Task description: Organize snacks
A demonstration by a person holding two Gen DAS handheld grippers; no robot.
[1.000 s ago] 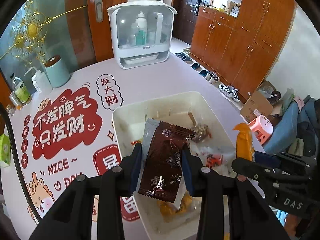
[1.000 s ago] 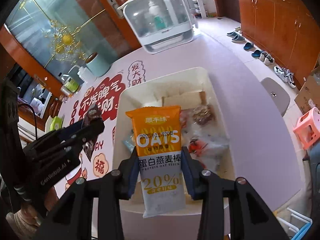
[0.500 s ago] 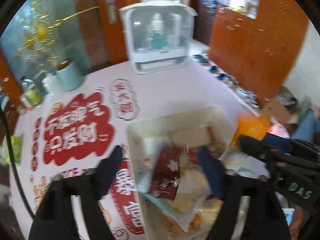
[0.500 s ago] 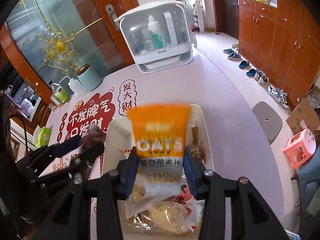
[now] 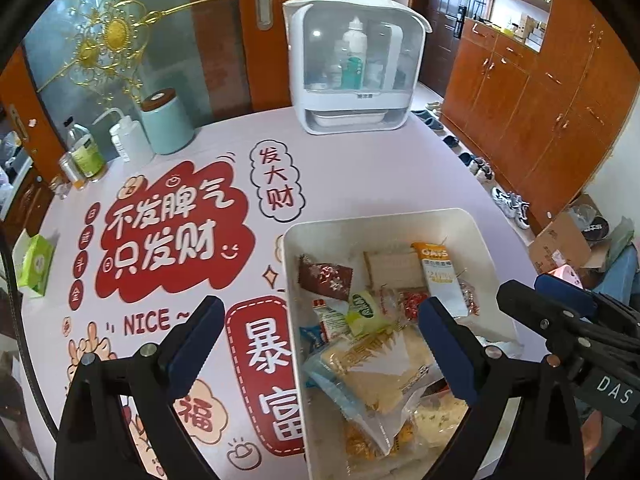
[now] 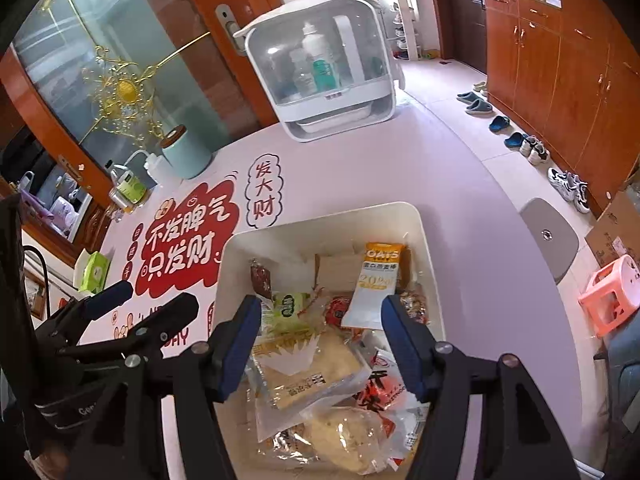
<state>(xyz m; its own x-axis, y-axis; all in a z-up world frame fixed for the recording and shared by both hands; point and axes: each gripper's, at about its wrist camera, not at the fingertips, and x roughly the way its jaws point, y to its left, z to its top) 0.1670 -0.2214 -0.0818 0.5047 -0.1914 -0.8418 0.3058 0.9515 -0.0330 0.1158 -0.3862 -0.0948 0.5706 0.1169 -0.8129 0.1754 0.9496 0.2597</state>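
Note:
A white bin (image 5: 384, 222) (image 6: 320, 216) on the table holds several snack packets. A brown packet (image 5: 326, 278) (image 6: 261, 278) lies at its left side. An orange and white oat bar (image 5: 440, 276) (image 6: 376, 284) lies at its far right. My left gripper (image 5: 320, 344) is open and empty, above the bin's left wall. My right gripper (image 6: 320, 344) is open and empty, above the bin's middle. The right gripper also shows in the left wrist view (image 5: 560, 312), and the left gripper in the right wrist view (image 6: 140, 304).
A white cosmetics case (image 5: 354, 68) stands at the table's far edge. A teal canister (image 5: 166, 122), a squeeze bottle (image 5: 130, 140) and jars stand at the far left. A green tissue box (image 5: 38, 262) lies at the left edge. The table drops off to the right.
Both grippers opened. The brown packet left my left gripper and the oat bar left my right gripper; both now lie in the bin. Both grippers have pulled back.

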